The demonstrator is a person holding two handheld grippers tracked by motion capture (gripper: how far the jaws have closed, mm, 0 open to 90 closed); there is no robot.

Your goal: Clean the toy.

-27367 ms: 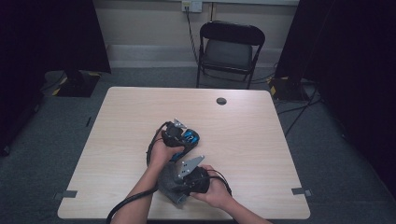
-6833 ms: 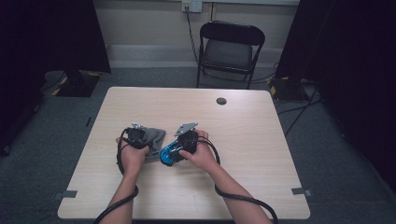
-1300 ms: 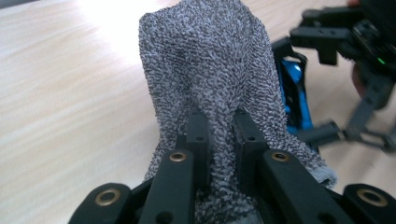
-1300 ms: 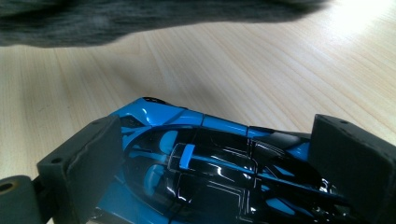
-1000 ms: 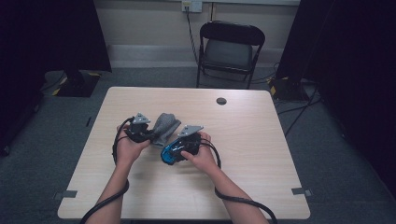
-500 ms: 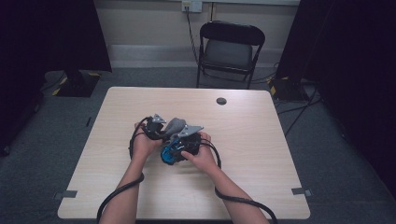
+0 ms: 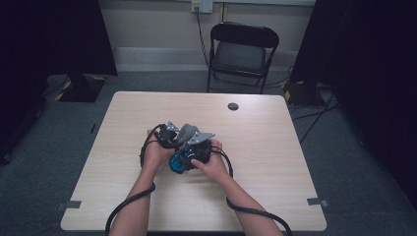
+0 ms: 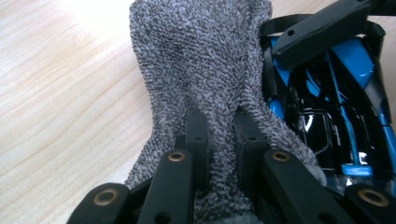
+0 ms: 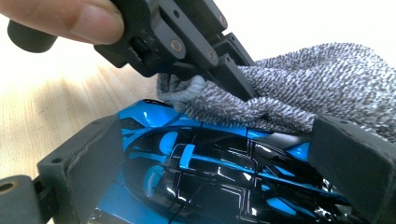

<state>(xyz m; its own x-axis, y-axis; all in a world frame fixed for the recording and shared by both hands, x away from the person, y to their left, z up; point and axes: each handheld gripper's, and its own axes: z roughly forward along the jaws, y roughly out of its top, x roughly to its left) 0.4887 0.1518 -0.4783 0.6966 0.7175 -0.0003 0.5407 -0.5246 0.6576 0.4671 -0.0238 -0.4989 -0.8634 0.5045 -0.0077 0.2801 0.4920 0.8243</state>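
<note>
- The left tool (image 8: 219, 140) is clamped tight on a bunched fold of grey knitted cloth (image 8: 205, 60), the fabric squeezed between its two black jaws in the left gripper view.
- From the right gripper view, that same left tool (image 9: 233, 74) comes in from the top left, with a fingertip (image 9: 70, 21) of the person's left hand resting on its body.
- The grey cloth (image 9: 299, 88) lies draped over the top of a glossy blue-and-black toy car (image 9: 210, 172), touching its upper surface.
- The right tool (image 9: 210, 163) has its jaws on either side of the car, one pad at each end. They look pressed against it, so it's gripping the car, though the exact contact is kinda hard to make out up close.
- In the left gripper view the car (image 8: 336, 107) sits just beside the cloth, on its right.
- From the high view everything is bunched together near the middle of the light wooden worktop (image 7: 123, 196): left tool (image 7: 169, 135), right tool (image 7: 196, 145), cloth (image 7: 187, 132) between them and the car (image 7: 178, 162) just below.
- A small dark round disc (image 7: 233, 106) sits well apart, toward the far edge of the worktop, with a folding chair (image 7: 241, 51) behind it.
</note>
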